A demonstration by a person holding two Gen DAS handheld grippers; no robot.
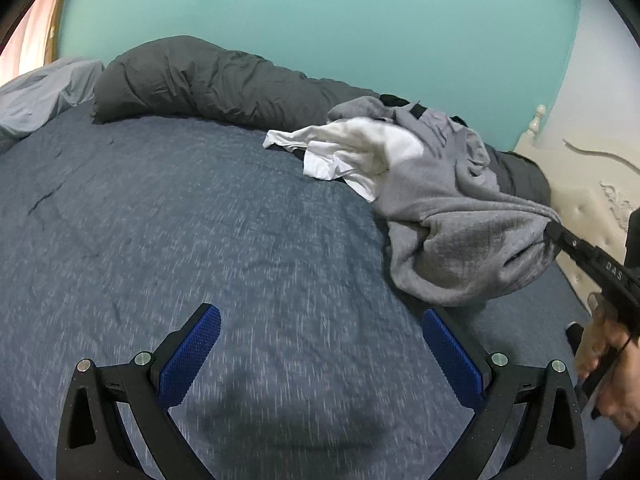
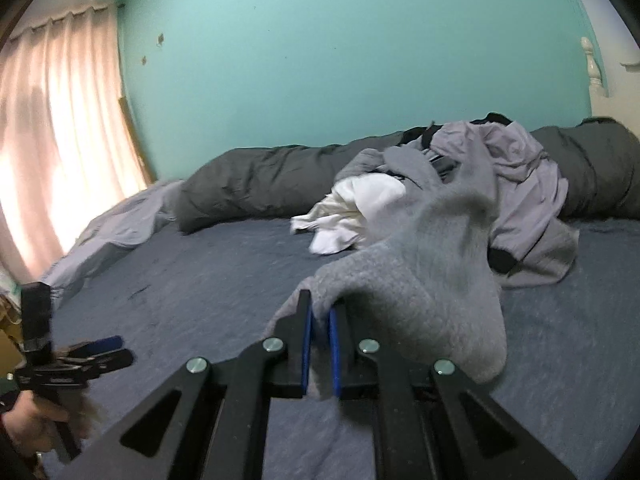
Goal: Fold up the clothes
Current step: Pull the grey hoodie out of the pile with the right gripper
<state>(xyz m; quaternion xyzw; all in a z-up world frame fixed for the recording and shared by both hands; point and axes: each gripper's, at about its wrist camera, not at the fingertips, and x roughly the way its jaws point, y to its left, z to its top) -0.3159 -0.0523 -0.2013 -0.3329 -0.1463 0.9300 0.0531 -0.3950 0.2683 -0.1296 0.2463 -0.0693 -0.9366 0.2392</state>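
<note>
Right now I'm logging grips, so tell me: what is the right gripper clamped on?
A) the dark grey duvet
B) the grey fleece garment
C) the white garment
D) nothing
B: the right gripper has its blue pads pinched shut on the grey fleece garment, which trails back to the clothes pile.

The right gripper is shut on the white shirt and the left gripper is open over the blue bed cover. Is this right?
Not quite. The right gripper is shut on the grey sweater, not the white shirt, which lies loose in the pile; the right wrist view shows it. The left gripper is indeed open over the blue bed cover.
</note>
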